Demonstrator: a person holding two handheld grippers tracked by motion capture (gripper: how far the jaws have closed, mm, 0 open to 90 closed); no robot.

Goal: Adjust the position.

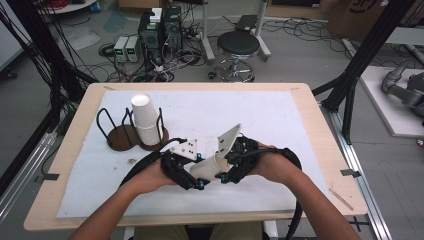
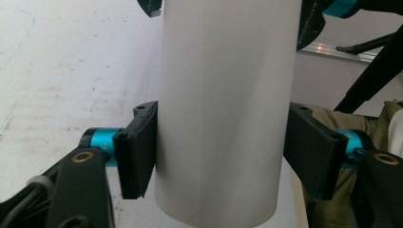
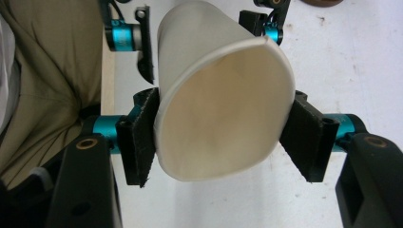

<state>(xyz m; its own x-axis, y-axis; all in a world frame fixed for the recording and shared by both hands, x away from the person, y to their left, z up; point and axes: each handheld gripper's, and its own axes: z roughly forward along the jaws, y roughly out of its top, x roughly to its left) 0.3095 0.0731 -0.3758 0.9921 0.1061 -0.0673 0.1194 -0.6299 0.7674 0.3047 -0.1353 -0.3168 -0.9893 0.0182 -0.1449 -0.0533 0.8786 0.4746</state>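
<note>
Cup: a white paper cup (image 1: 209, 167) lay sideways above the worktop (image 1: 300, 130), lower centre of the high view.
Left hand-held gripper (image 2: 221, 156): jaws closed on its wall.
Right hand-held gripper (image 3: 221, 142): jaws squeezed the rim end, visibly ovalled.
Handling: probably light, thin, crushable; hold gently mid-wall.

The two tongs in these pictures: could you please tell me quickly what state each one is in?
Left tongs: closed on the white paper cup.
Right tongs: closed on the same cup, near its open rim, squeezing it out of round.
</note>
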